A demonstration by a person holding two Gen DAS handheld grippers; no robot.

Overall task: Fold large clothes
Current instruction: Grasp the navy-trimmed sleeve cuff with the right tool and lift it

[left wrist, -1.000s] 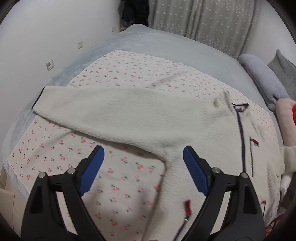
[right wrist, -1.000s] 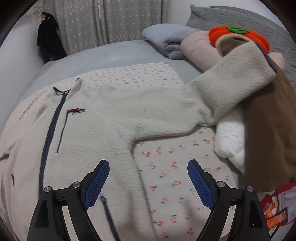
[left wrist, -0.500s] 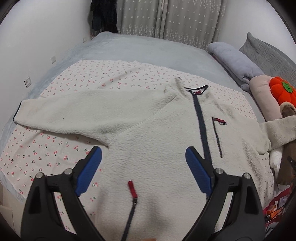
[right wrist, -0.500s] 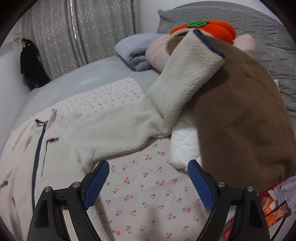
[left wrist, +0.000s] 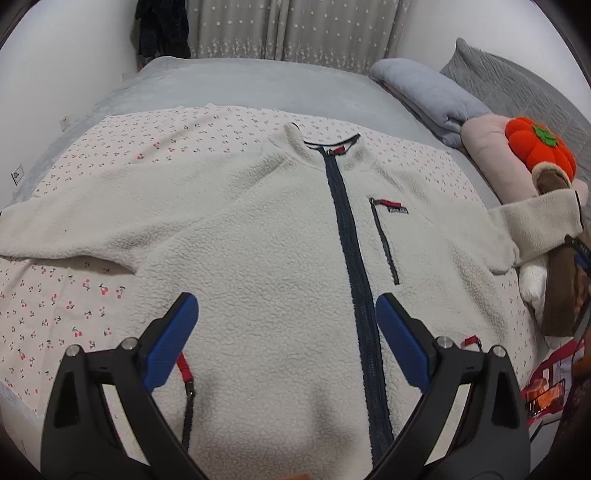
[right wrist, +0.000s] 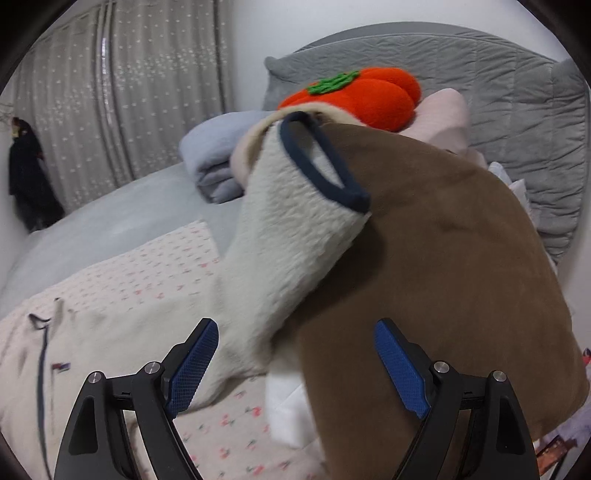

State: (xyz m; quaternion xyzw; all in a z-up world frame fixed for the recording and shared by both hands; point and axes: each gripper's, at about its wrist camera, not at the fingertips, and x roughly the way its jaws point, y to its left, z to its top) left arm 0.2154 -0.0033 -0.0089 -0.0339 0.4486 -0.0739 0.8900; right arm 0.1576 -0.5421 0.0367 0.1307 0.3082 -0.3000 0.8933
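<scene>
A cream fleece jacket (left wrist: 266,251) with a navy front zip lies face up on a cherry-print sheet (left wrist: 55,306), sleeves spread. My left gripper (left wrist: 286,336) hovers above its lower body; its jaws are opening and grip nothing. The jacket's right sleeve (right wrist: 291,236) climbs onto a brown pillow (right wrist: 443,280), its navy-edged cuff (right wrist: 321,158) gaping. My right gripper (right wrist: 295,365) stands open just short of that sleeve, with nothing between its fingers.
An orange pumpkin plush (right wrist: 362,96) and a pink cushion (left wrist: 491,155) sit behind the brown pillow. A folded grey blanket (left wrist: 432,99) lies at the head of the grey bed (left wrist: 221,85). Dark clothing (left wrist: 162,29) hangs by the curtains. A white pillow (right wrist: 288,410) lies under the brown one.
The left gripper swept from the jacket's left sleeve to over its zip and opened wider. The right gripper swung from the body toward the sleeve on the brown pillow.
</scene>
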